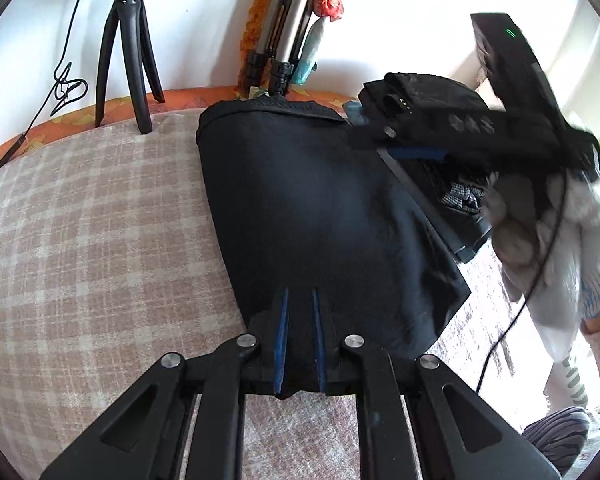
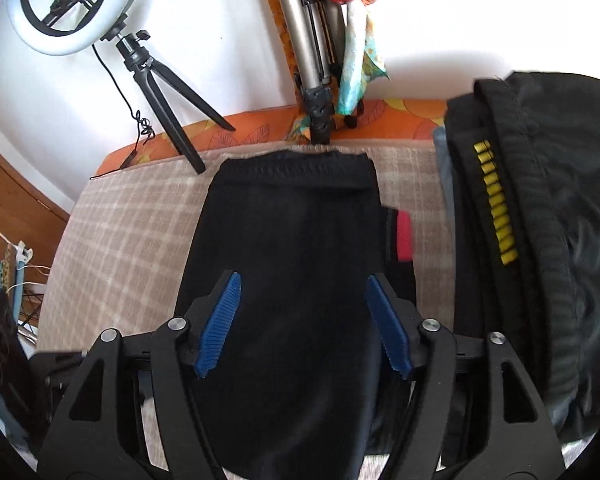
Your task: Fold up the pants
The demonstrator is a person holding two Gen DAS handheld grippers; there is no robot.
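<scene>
While left fingers (image 1: 283, 332) pinch pants (image 1: 300, 208), right spread

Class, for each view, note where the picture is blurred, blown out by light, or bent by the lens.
Left wrist view: the right gripper is smeared by motion blur, the right side washes out white, and the checked cover bulges with fisheye curve. Right wrist view: the dark clothes pile blurs toward the right edge, and the pants show almost no detail.
</scene>
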